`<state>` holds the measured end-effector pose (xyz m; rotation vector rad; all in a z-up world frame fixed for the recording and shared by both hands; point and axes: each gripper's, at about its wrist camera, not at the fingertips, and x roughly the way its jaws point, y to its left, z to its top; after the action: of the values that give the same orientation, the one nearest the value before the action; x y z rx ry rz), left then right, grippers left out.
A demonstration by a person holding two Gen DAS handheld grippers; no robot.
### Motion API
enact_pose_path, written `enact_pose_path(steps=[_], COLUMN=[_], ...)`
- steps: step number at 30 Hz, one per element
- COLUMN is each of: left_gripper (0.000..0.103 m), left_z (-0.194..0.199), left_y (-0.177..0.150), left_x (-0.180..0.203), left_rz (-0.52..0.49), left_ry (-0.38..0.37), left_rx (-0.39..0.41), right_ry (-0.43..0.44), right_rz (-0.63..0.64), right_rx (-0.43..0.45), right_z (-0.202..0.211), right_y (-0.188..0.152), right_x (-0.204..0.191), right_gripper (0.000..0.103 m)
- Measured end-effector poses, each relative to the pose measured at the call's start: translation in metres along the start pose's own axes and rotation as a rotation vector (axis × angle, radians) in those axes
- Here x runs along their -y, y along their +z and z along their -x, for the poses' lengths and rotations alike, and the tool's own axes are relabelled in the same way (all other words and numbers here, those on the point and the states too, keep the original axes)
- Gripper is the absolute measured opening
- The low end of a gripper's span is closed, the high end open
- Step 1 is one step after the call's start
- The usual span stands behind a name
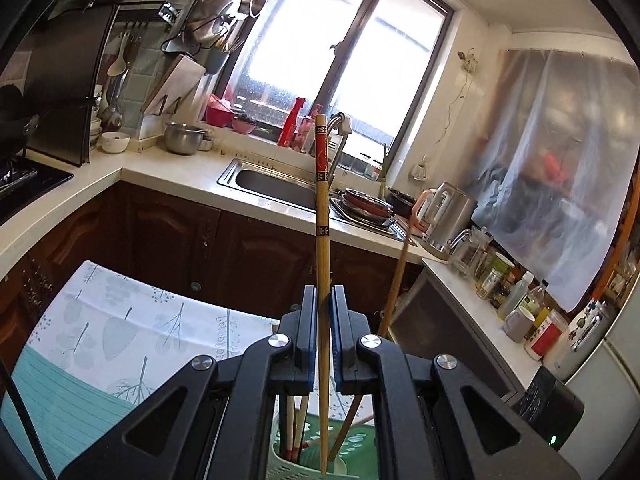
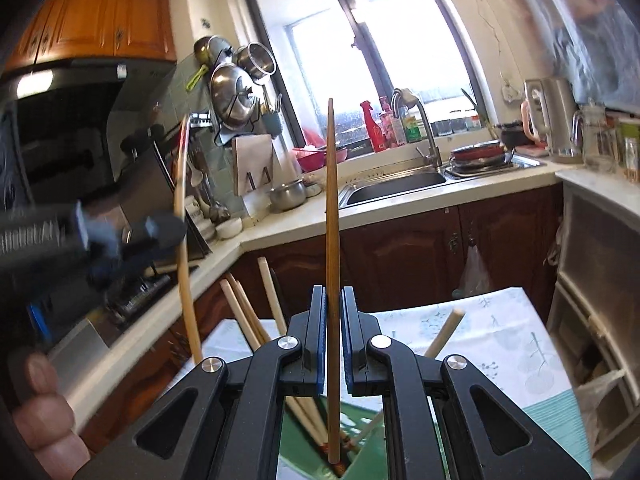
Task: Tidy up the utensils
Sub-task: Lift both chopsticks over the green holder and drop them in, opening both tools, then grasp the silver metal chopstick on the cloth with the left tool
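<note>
Left wrist view: a pale bamboo chopstick point(image 1: 322, 248) with a red-and-black patterned band near its upper end stands close to upright between the fingers of the left gripper point(image 1: 322, 300). The jaws are closed on it, blue pads against the shaft on both sides. The chopstick's lower end reaches down into a pale green perforated holder point(image 1: 280, 456) seen under the gripper body. Other chopsticks point(image 1: 298, 420) lean inside that holder, some with red ends.

Right wrist view: a darker brown chopstick point(image 2: 332, 280) runs close to upright between the fingers of the right gripper point(image 2: 333, 300), tapered tip upward. Jaws closed on it, pads pressed to the shaft. Its lower end, with a red-orange wound section, sits low in the frame above a green surface; whether it touches anything there cannot be told. Several pale chopsticks point(image 2: 248, 316) fan out to the left behind the gripper, and one more point(image 2: 444, 338) pokes out to the right.

The left gripper also shows at the left edge of the right view, blurred, holding the pale chopstick, which appears bowed by the lens. A hand point(image 2: 44, 412) is at the lower left corner.

Surroundings: a table with a leaf-print white and teal cloth point(image 1: 120, 320) lies beneath. Behind are dark wood cabinets, a white counter with a steel sink point(image 2: 396, 186) and faucet point(image 2: 416, 120), a window point(image 1: 340, 60), and hanging pots point(image 2: 240, 92).
</note>
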<state>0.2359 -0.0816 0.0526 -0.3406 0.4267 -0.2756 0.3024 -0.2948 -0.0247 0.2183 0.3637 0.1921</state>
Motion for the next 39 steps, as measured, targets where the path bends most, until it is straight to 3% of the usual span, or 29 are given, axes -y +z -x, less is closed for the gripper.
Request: enact_pose_path(steps=[10, 13, 17, 21, 24, 29, 35, 39], left_gripper=[0.004, 0.004, 0.004, 0.006, 0.011, 0.011, 0.012, 0.021], left_z=[-0.025, -0.031, -0.036, -0.027, -0.016, 0.011, 0.054, 0.084], left_y=[-0.037, -0.050, -0.069, -0.084, -0.092, -0.101, -0.116, -0.133], left_x=[0.007, 0.004, -0.002, -0.002, -0.002, -0.012, -0.044, -0.077], left_rz=[-0.113, -0.115, -0.116, -0.143, -0.158, -0.151, -0.131, -0.073], left_ry=[0.006, 0.003, 0.002, -0.002, 0.000, 0.019, 0.095, 0.137], left_rx=[0.071, 0.057, 0.016, -0.018, -0.054, -0.133, -0.303, -0.430], right_ry=[0.083, 0.097, 0.108, 0.111, 0.113, 0.113, 0.122, 0.138], right_rz=[0.088, 0.102, 0.119, 0.110, 0.105, 0.089, 0.071, 0.054], right_rx=[-0.123, -0.146, -0.156, -0.160, -0.156, -0.159, -0.209, -0.263], right_z=[-0.035, -0.031, -0.019, 0.000, 0.025, 0.056, 0.095, 0.120], right_y=[-0.047, -0.056, -0.066, -0.070, -0.072, -0.077, -0.092, -0.111], right_x=[0.012, 0.012, 0.016, 0.014, 0.011, 0.005, -0.009, -0.023], right_gripper=[0.007, 0.011, 0.027, 0.028, 0.028, 0.028, 0.028, 0.028])
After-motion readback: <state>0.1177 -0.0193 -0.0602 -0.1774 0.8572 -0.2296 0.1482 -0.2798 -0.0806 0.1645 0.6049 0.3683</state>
